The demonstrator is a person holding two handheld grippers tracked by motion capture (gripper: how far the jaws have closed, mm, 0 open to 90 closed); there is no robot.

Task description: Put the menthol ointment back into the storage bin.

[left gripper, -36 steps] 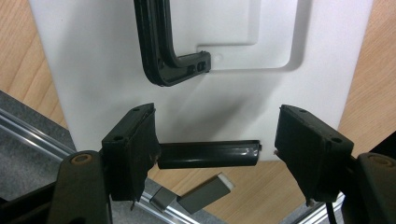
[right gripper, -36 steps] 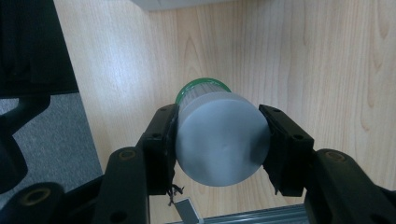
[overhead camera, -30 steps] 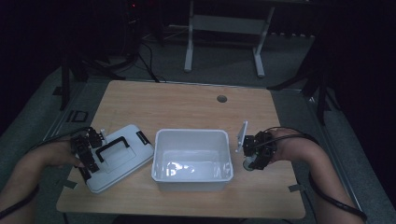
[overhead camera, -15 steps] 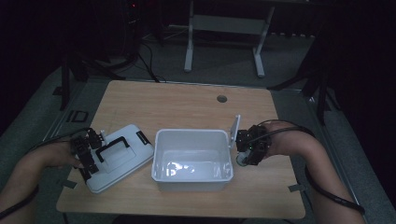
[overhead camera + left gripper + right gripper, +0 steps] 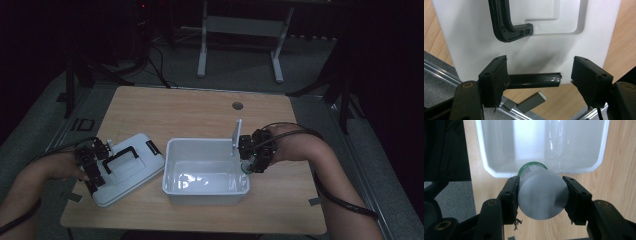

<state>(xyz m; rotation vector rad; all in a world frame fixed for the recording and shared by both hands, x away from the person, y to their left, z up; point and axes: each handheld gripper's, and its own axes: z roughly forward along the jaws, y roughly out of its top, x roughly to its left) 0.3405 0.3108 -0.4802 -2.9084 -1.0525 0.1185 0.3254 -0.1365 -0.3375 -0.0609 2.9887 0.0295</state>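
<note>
**Container carried to the bin, lid set aside**

The right gripper [image 5: 540, 192] is closed on a grey cylindrical container [image 5: 540, 195] with a green band at its far end; the container is clamped across its round body, with both pads pressed against its sides. In the high view the right gripper [image 5: 250, 156] is seen at the right wall of the white bin [image 5: 172, 165], with the container held just beside the rim.

The left gripper [image 5: 539, 80] is held with its jaws apart, nothing pressed between the pads, over the near edge of the white lid [image 5: 579, 37]. The lid lies flat on the tabletop [image 5: 190, 110] to the left of the bin, its black handle [image 5: 506, 27] facing up.

The bin is judged to be uncovered and ready, and the container picked up. Left to be done, it seems, are lowering the container into the bin, releasing it, and probably refitting the lid.
</note>
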